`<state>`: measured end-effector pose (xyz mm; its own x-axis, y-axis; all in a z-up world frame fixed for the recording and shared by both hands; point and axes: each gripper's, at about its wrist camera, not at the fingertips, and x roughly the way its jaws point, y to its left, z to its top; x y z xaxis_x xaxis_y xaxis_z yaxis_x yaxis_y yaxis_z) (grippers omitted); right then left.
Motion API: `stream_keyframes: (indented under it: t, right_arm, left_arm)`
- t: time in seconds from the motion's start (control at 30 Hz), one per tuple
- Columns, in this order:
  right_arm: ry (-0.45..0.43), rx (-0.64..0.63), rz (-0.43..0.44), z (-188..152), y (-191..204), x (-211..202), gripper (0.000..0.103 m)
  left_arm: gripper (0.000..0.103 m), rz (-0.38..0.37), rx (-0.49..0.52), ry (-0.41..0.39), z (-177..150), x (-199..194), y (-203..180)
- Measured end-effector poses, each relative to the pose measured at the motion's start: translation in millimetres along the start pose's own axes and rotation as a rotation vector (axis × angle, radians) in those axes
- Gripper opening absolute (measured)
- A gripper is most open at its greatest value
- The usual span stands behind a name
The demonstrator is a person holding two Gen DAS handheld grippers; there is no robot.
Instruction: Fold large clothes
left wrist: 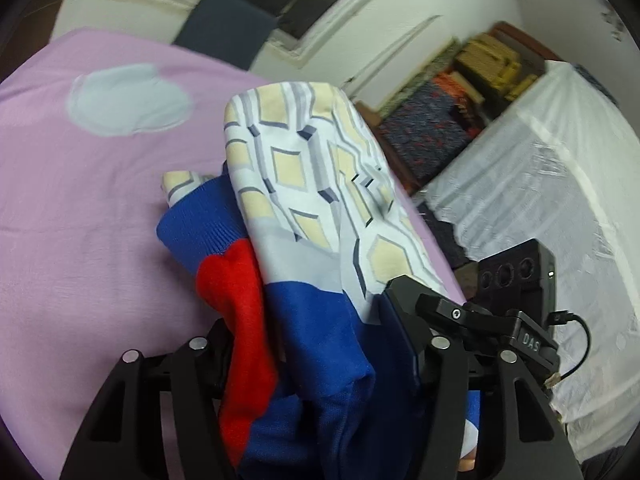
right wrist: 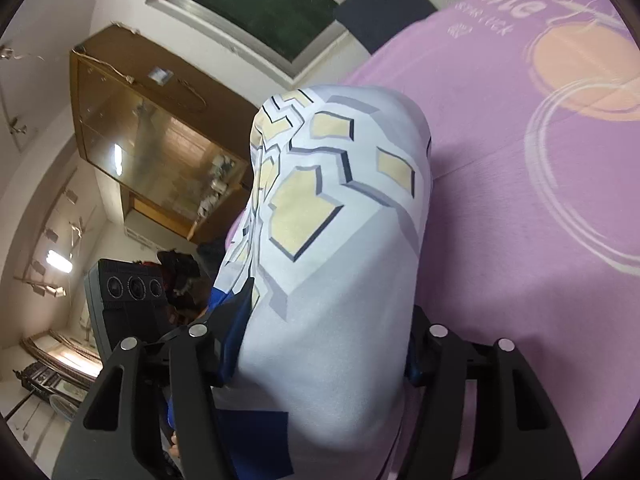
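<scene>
Above the pink bed (left wrist: 80, 208), left gripper (left wrist: 320, 360) and right gripper (right wrist: 320, 352) each stand half-closed, fingers pinching the soft, light, limp patterned garment (left wrist: 312, 184), best gripped at bunched edges.

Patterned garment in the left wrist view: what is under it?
Under the patterned garment lies the purple bedsheet, bare to its left. A blue ribbed part and a red part show beneath the patterned layer. The sheet directly below the bundle is covered.
</scene>
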<state>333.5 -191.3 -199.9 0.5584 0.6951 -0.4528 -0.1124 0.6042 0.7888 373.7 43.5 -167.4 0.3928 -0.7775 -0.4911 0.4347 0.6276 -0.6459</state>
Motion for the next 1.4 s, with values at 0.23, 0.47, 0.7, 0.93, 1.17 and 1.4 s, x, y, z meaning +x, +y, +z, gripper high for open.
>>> stream_keyframes:
  t: [0.23, 0.47, 0.7, 0.93, 1.17, 1.4]
  right_arm:
    - [-0.134, -0.043, -0.059, -16, 5, -117, 0.057]
    - [-0.237, -0.033, -0.061, -38, 3, -201, 0.057]
    - [-0.32, -0.02, -0.066, -64, -7, -272, 0.057]
    - [-0.356, -0.004, -0.065, -75, -20, -297, 0.057]
    - [-0.368, 0.003, -0.058, -76, -23, -300, 0.058]
    - [-0.299, 0.051, -0.127, -80, -43, -260, 0.058]
  left_arm:
    - [0.059, -0.111, 0.11, 0.005, -14, 18, -89]
    - [0.059, -0.127, 0.235, 0.032, -39, 31, -176]
    - [0.059, -0.14, 0.31, 0.049, -64, 42, -237]
    - [0.059, -0.14, 0.339, 0.06, -85, 45, -262]
    - [0.059, -0.137, 0.356, 0.055, -84, 46, -262]
    - [0.061, -0.047, 0.337, 0.112, -89, 71, -223]
